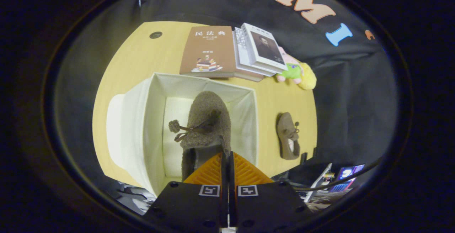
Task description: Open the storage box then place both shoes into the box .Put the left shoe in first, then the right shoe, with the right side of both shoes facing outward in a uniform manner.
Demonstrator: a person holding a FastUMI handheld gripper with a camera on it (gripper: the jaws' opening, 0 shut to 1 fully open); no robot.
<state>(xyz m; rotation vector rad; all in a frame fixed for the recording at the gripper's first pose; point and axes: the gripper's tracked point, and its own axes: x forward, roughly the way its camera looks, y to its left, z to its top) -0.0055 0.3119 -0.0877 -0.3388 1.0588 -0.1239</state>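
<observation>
Gripper (227, 156) apparently pinches shoe (208, 122) over open box (137, 119).

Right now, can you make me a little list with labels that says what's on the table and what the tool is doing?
tool: the tool is shut on the rim of the held brown fuzzy shoe
held shoe: hanging over the open white storage box, toe pointing away, bow with a pom-pom on its top
other shoe: second brown shoe lies on the wooden table beside the box
lid: white lid on the box's other side
beyond the box: stack of books, plush toy
</observation>
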